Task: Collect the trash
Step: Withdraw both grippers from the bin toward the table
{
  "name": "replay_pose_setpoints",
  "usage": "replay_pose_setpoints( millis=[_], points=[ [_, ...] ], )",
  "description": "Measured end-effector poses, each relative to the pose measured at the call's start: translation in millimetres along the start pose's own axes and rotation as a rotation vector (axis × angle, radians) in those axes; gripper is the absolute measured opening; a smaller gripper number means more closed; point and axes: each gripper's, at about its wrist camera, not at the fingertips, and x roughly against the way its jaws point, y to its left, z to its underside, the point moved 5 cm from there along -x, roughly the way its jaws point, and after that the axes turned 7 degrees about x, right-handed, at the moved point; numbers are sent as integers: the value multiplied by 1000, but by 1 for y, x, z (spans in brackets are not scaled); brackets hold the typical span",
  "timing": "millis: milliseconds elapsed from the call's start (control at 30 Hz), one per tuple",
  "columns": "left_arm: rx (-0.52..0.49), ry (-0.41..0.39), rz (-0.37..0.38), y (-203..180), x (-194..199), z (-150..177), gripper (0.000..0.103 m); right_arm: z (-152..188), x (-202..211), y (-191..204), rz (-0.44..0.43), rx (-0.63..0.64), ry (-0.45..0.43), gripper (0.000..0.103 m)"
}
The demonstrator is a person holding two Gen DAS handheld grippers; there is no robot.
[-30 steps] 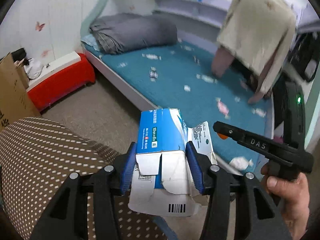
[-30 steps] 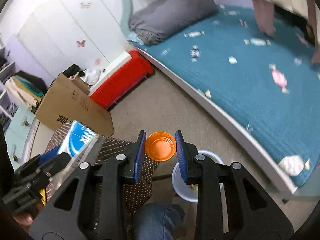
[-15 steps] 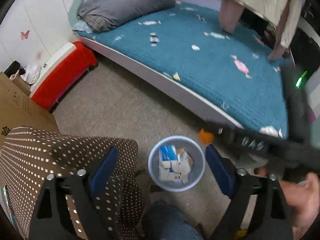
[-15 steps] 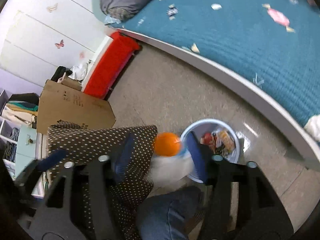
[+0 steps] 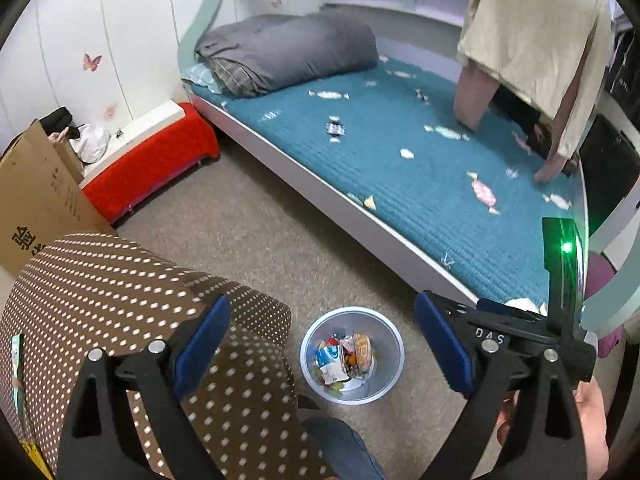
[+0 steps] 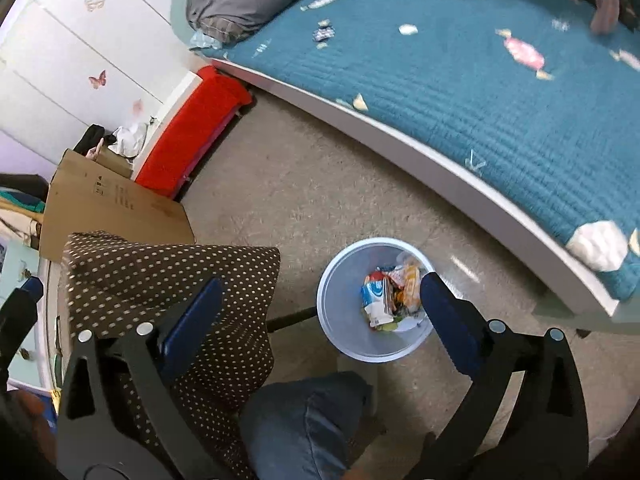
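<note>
A pale blue trash bin point(image 5: 316, 340) stands on the floor by the bed and holds crumpled wrappers and a blue-and-white box point(image 5: 328, 358). It also shows in the right wrist view point(image 6: 340, 280). My left gripper point(image 5: 320, 340) is open and empty, high above the bin. My right gripper point(image 6: 316, 304) is open and empty, also above the bin. The right gripper's body shows at the right of the left wrist view point(image 5: 560, 300).
A brown polka-dot covered seat point(image 5: 100, 300) is left of the bin. A bed with a teal cover point(image 5: 400, 168) lies beyond, with a grey pillow point(image 5: 288, 52). A red box point(image 5: 148, 168) and a cardboard box point(image 5: 36, 200) are at the left. My knee point(image 6: 304, 420) is below.
Both grippers opened. The blue-and-white box left my left gripper and the orange-capped item left my right gripper; both now lie in the bin.
</note>
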Motion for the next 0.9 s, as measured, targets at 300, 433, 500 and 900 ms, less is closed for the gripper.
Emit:
replay_pose_setpoints(
  millis=[300,433,500,900],
  points=[
    [66,-114,12,33,72,8,92,-13,59,69,-6,115,-114,97],
    [99,-163,6,55,100,15,93,-16,83,112,-25,194,-161,97],
    [117,-187,-2,69,115,18,93,-16,92,129,-34,227,-180,97],
    [284,-306,-80,164,188,42,94,6,115,240,-122,419,-217,97]
  ],
)
